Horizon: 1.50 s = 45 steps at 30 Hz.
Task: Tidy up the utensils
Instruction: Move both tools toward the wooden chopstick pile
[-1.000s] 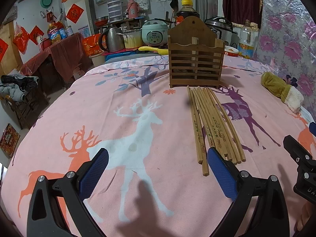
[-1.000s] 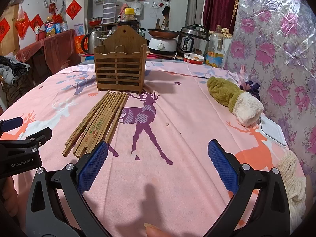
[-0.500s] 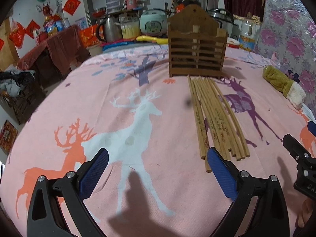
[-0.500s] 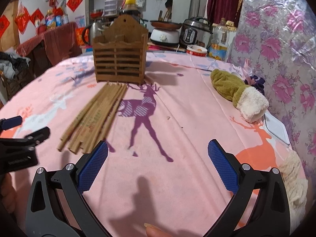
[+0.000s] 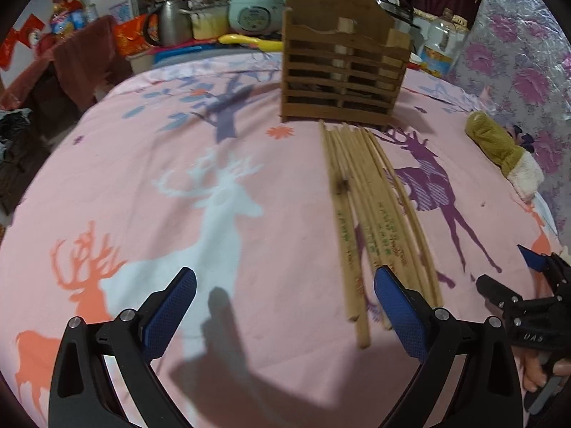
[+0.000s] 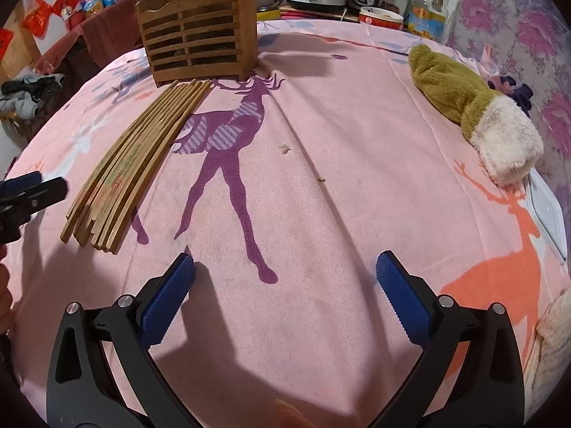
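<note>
Both wrist views look forward, low over the tablecloth (image 5: 249, 149), sharing the chopsticks (image 6: 135, 164) and wooden holder (image 5: 342, 71).

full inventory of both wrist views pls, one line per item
chopsticks: one bundle, count unclear, light wood, flat on cloth before the holder
utensil holder: 1, brown slatted wood, upright at far side
tablecloth: 1, pink with deer print, covers table
mitten: 1, olive with cream cuff, right side
appliances: several cookers, a kettle, bottles, behind the table
left gripper: black, blue pads, open, over cloth near chopstick ends
right gripper: black, blue pads, open, empty
</note>
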Each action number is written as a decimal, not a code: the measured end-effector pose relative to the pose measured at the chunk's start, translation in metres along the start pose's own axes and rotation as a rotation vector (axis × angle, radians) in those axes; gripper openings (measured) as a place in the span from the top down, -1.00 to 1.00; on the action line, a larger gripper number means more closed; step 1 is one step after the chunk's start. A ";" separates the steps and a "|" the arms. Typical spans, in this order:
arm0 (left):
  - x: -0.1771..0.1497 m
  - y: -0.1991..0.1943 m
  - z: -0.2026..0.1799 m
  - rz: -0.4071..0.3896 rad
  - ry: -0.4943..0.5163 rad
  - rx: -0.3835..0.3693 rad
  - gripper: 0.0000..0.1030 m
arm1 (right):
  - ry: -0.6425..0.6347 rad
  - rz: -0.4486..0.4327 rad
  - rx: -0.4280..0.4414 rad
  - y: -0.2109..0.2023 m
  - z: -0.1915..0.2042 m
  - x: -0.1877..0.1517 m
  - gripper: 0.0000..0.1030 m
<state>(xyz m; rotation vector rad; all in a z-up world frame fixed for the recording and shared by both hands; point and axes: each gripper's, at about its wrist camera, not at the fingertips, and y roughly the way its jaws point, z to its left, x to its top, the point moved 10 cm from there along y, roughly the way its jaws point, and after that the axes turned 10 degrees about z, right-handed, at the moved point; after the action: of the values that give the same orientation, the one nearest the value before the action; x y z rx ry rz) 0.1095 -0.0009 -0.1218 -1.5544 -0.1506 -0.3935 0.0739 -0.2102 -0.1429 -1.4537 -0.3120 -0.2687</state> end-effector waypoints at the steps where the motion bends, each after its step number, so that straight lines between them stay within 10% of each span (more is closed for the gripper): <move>1: 0.000 0.004 -0.003 0.018 0.001 -0.011 -0.89 | -0.002 0.001 -0.003 0.000 0.000 0.000 -0.90; 34: 0.034 0.043 -0.039 0.045 0.037 -0.035 -0.89 | -0.004 -0.001 -0.003 0.001 0.002 0.002 -0.89; 45: 0.033 0.034 -0.032 0.051 -0.017 -0.186 -0.89 | 0.074 -0.037 0.047 -0.013 -0.019 0.010 -0.89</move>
<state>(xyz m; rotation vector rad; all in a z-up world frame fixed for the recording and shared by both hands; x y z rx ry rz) 0.1470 -0.0381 -0.1428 -1.7412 -0.0895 -0.3620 0.0789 -0.2299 -0.1292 -1.3899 -0.2836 -0.3417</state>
